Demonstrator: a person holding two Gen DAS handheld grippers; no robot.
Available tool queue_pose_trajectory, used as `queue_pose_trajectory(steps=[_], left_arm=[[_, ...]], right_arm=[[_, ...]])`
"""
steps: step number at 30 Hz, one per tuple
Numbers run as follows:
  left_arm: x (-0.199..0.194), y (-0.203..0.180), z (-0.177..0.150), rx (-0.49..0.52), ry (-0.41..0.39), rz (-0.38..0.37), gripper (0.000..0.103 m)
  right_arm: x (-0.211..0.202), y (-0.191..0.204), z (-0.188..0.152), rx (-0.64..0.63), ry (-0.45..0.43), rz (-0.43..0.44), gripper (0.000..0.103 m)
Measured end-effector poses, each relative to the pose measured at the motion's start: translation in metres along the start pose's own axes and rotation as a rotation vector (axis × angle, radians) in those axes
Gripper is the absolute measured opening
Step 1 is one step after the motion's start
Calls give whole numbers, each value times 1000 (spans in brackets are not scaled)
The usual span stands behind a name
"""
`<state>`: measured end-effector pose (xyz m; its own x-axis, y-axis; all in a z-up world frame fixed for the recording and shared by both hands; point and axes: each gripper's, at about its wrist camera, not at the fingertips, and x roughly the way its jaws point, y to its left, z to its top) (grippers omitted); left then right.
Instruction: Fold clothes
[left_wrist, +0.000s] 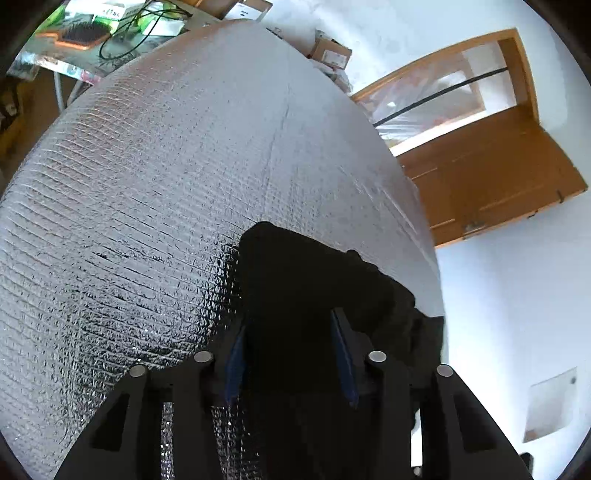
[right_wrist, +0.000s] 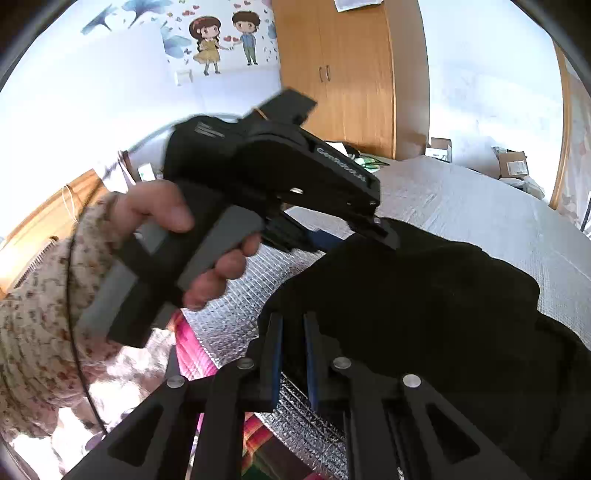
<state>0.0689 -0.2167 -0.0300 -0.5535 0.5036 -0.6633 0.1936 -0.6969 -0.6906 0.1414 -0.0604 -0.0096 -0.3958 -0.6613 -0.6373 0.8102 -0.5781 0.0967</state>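
1. Gripping black cloth (right_wrist: 424, 302), the right claw (right_wrist: 293, 325) has its blue pads (right_wrist: 275, 354) nearly together w/ a thin fold of fabric pinched at the tips.
2. Left claw (left_wrist: 288, 325): pads (left_wrist: 341, 354) stand wider apart, dark fabric bunched between them. Looks like it's grasping cloth, though black on black makes the contact hard to read. In the right view, its tips sit at the cloth's upper edge.
3. A hand (right_wrist: 177, 221) in a floral sleeve (right_wrist: 40, 314) squeezes the left tool's trigger, which fits a clamped hold.
4. Cloth itself: 1 rumpled dark heap near the edge of the silver mat (left_wrist: 147, 184), partly lifted by both claws, part spilling over the mat's side. No flat panel, no crisp crease or squared stack visible.
5. Progress, my guess: mid-handling. Garment type, sleeves, hems can't be made out, so how many folds it holds is unclear.
6. Left to do, judging by shape: garment isn't a neat folded packet yet; needs spreading or a tidy fold laid on the mat.
7. Beyond the mat: wardrobe (right_wrist: 351, 74), wall stickers (right_wrist: 225, 37), cluttered table (left_wrist: 110, 26).
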Motion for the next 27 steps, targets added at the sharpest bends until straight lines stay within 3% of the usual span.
queue_pose_trajectory(steps=[1, 4, 14, 17, 27], left_arm=[[0, -2, 1, 11, -4, 11, 24], [-2, -3, 2, 2, -14, 2, 16], [-38, -13, -6, 16, -114, -5, 14], [-76, -16, -27, 33, -152, 3, 14], [-114, -62, -10, 88, -259, -4, 14]], right_arm=[[-2, 0, -1, 0, -4, 4, 11], [-9, 4, -4, 2, -14, 16, 11], [-31, 16, -8, 6, -52, 63, 11], [-36, 24, 0, -13, -79, 92, 11], [-65, 27, 16, -13, -173, 165, 11]])
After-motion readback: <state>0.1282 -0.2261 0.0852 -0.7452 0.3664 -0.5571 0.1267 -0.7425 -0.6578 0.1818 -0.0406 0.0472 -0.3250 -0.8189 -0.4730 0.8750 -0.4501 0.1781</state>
